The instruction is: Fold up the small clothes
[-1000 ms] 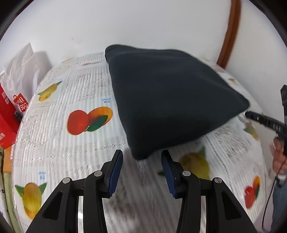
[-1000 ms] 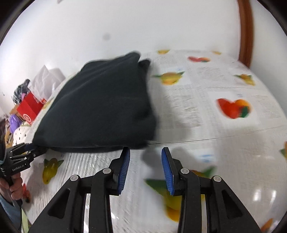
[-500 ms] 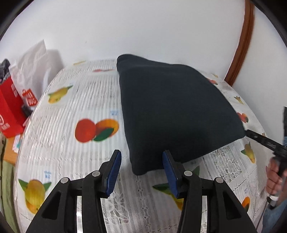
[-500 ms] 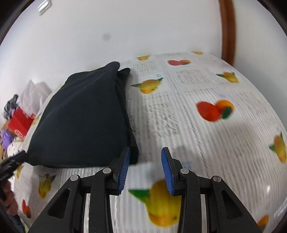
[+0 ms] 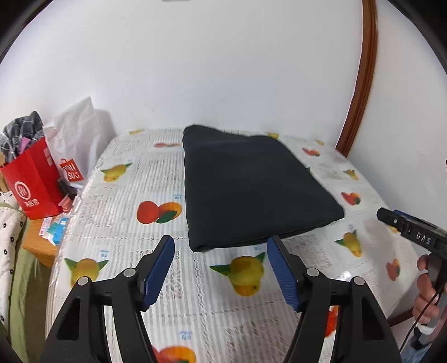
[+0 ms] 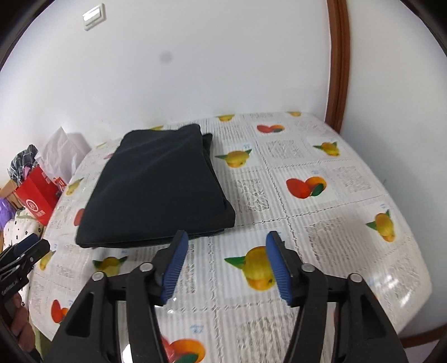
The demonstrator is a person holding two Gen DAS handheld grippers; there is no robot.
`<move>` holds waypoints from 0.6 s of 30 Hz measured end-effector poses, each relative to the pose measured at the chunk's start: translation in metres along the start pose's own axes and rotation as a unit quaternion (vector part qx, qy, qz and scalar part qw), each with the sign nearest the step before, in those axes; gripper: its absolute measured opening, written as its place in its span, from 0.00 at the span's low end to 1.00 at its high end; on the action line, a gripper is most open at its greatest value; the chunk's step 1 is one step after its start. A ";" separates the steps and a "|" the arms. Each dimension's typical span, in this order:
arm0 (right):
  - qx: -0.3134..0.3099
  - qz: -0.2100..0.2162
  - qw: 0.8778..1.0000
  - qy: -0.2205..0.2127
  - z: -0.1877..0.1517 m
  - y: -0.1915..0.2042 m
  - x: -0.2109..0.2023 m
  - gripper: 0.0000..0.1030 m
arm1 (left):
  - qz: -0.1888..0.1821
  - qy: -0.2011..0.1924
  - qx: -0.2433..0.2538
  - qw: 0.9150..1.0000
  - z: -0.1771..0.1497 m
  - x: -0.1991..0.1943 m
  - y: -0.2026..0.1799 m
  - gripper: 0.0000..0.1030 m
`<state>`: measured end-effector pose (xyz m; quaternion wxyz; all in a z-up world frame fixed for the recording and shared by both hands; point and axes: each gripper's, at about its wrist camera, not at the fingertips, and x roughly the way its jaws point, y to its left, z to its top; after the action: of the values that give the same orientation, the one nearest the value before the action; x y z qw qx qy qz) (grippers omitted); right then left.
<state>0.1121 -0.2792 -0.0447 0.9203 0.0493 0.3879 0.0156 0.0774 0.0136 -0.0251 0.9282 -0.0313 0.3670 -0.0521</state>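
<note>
Your left gripper [image 5: 220, 259] hangs above the near part of the table with its two blue-padded fingers [image 5: 157, 269] spread wide and nothing between them. Through this left wrist view you see one dark folded garment [image 5: 251, 187] lying flat on the fruit-print tablecloth [image 5: 117, 212], its near folded edge just beyond your fingertips and not touching them. At the right edge your right gripper [image 5: 413, 229] pokes in, held by your right hand [image 5: 426, 293], clear of the garment's right corner; from here you cannot tell how its jaws stand. Off the table's left side stand one red paper bag [image 5: 30, 181] and one white shopping bag [image 5: 75, 145] behind it. One brown wooden trim [image 5: 363, 83] runs up the white wall at the right.

In the right wrist view, your right gripper [image 6: 225, 262] also has its two blue pads wide apart and holds nothing. The same single garment [image 6: 159, 190] lies ahead and to the left, its near edge just past the left finger [image 6: 174, 264]; two stacked layers show at its right side. Your left gripper [image 6: 21, 255] shows at the left edge, beside the garment's near left corner and apart from it. One light switch [image 6: 94, 16] sits high on the wall.
</note>
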 end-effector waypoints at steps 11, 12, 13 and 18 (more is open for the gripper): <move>-0.008 -0.011 0.998 -0.062 -0.019 0.013 -0.093 0.98 | 0.006 -0.044 0.021 0.999 -0.009 -0.074 -0.025 0.85; -0.012 -0.014 0.997 -0.069 -0.021 0.014 -0.101 0.99 | 0.008 -0.047 0.021 0.999 -0.010 -0.079 -0.027 0.86; -0.013 -0.019 0.997 -0.075 -0.022 0.014 -0.109 1.00 | 0.009 -0.050 0.021 0.998 -0.011 -0.083 -0.028 0.87; -0.010 -0.022 0.996 -0.089 -0.031 0.013 -0.135 1.00 | 0.014 -0.058 0.022 0.998 -0.016 -0.099 -0.030 0.88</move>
<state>-0.0042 -0.2730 0.0307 0.9518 0.0323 0.3050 -0.0054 -0.0074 -0.0044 0.0328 0.9491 -0.0083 0.3116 -0.0451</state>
